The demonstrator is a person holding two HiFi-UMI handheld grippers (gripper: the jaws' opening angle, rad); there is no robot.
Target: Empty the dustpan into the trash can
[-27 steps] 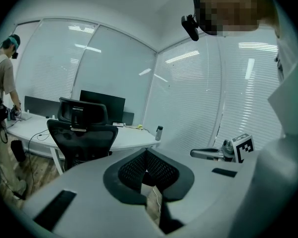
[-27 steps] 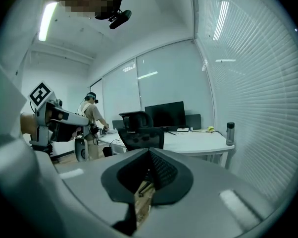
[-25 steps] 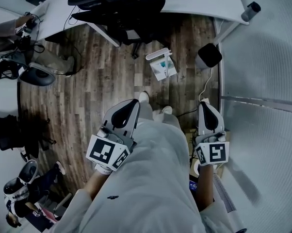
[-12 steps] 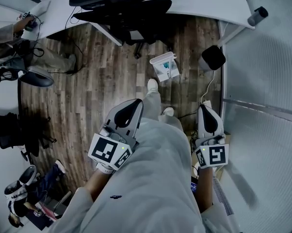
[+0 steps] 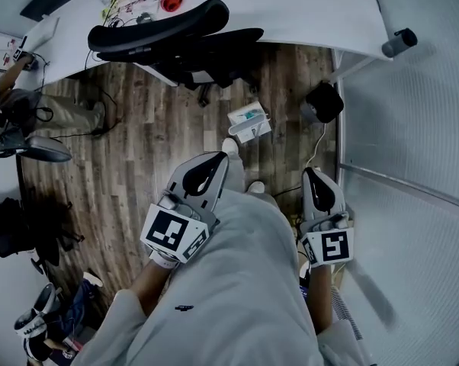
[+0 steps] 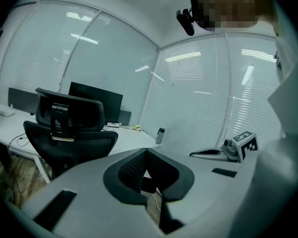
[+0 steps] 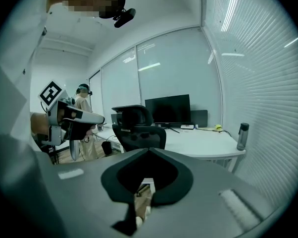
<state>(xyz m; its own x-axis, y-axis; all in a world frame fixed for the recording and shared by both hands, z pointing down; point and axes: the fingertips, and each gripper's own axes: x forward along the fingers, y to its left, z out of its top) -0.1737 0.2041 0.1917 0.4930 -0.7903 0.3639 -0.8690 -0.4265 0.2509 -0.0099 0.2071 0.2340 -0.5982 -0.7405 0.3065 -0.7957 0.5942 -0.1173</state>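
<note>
The white dustpan (image 5: 249,122) lies on the floor at about 12 o'clock from the person's feet, a flat, boxy tray with a raised rim, holding teal and pale scraps. At its 2 o'clock, near but apart, stands the trash can (image 5: 322,102), dark, rounded, with a black mouth. A thin cable runs down the floor from there.

Compared with a second ago, dustpan and trash can sit lower in the head view and nearer the person; one white shoe (image 5: 229,146) is now just beside the dustpan's near edge, and more of the desk (image 5: 290,6) shows.

The floor (image 5: 138,151) is streaked brown wood plank. At the dustpan's 11 o'clock a black office chair (image 5: 176,33) with a curved headrest is pushed against the smooth white desk. Ribbed pale blinds fill the 3 o'clock side.

The left tongs (image 5: 214,165) and the right tongs (image 5: 313,178), grey shells with black textured pads, are both closed tight on nothing, as before, held at hip level either side of the person.
</note>
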